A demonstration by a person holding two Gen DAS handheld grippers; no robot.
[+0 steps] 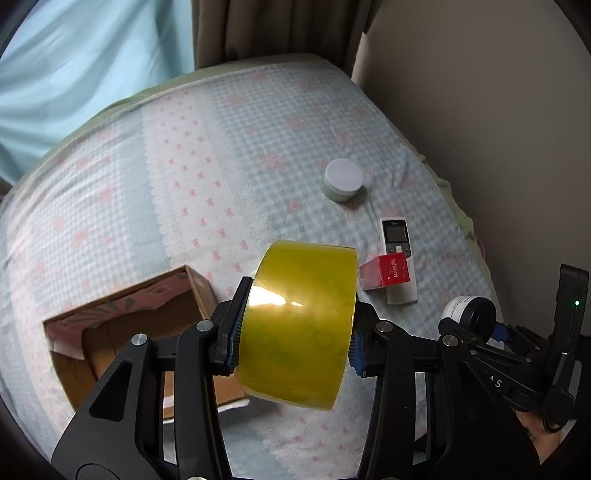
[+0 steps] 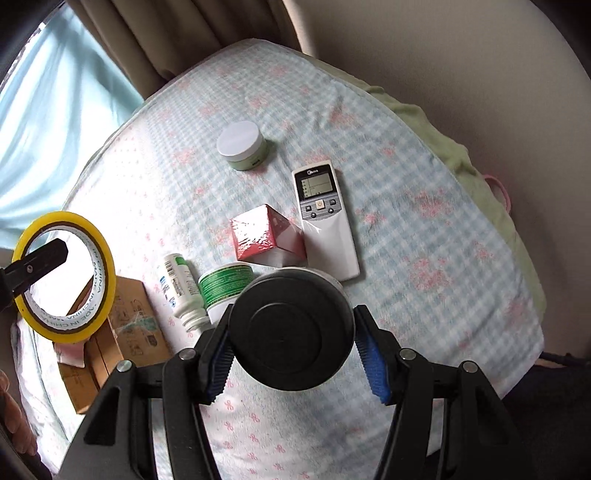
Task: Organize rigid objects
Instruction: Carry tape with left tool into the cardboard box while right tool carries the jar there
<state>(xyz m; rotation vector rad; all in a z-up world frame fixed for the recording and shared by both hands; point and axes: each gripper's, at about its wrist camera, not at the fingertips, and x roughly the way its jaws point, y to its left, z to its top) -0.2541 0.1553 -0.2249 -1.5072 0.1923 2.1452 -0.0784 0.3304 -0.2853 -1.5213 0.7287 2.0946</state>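
My left gripper is shut on a yellow roll of tape and holds it above the bed, just right of an open cardboard box. The tape and box also show at the left of the right wrist view. My right gripper is shut on a black-lidded jar, held above the bed; it shows in the left wrist view at the right. On the bed lie a red box, a white remote, a white-lidded green jar, a white bottle and a green-labelled tub.
The bed has a checked blue sheet with pink bows. A green blanket edges its right side by the wall. Curtains hang beyond the far end. The red box rests against the remote in the left wrist view.
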